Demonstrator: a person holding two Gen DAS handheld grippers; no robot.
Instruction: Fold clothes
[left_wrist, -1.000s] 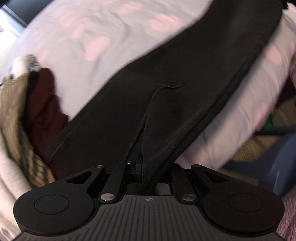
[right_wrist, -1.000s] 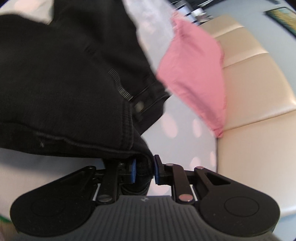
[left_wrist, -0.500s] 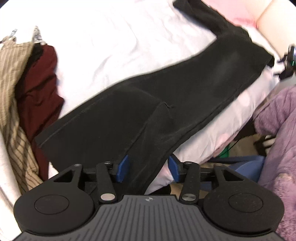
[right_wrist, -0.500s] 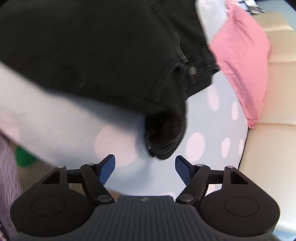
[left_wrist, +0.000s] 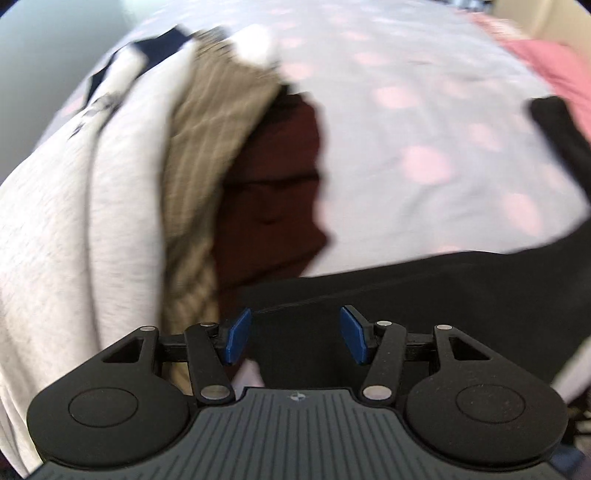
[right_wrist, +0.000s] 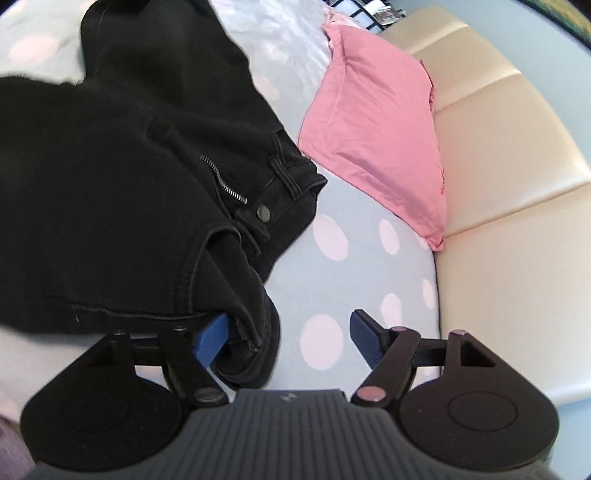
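Black jeans (right_wrist: 122, 177) lie on the polka-dot bed sheet (right_wrist: 343, 266), waistband, zipper and button facing up. My right gripper (right_wrist: 286, 338) is open, its left pad touching the waist corner of the jeans. In the left wrist view a leg of the jeans (left_wrist: 424, 295) lies flat across the lower frame. My left gripper (left_wrist: 297, 334) is open just above the leg's end, holding nothing.
A pile of clothes lies at left: a white-grey garment (left_wrist: 74, 206), a tan striped one (left_wrist: 207, 125) and a maroon one (left_wrist: 273, 192). A pink pillow (right_wrist: 376, 122) rests against a cream padded headboard (right_wrist: 509, 155).
Both grippers held the black jeans a second ago and have since opened and let go. The jeans now lie on the bed. The left gripper has swung toward the clothes pile.
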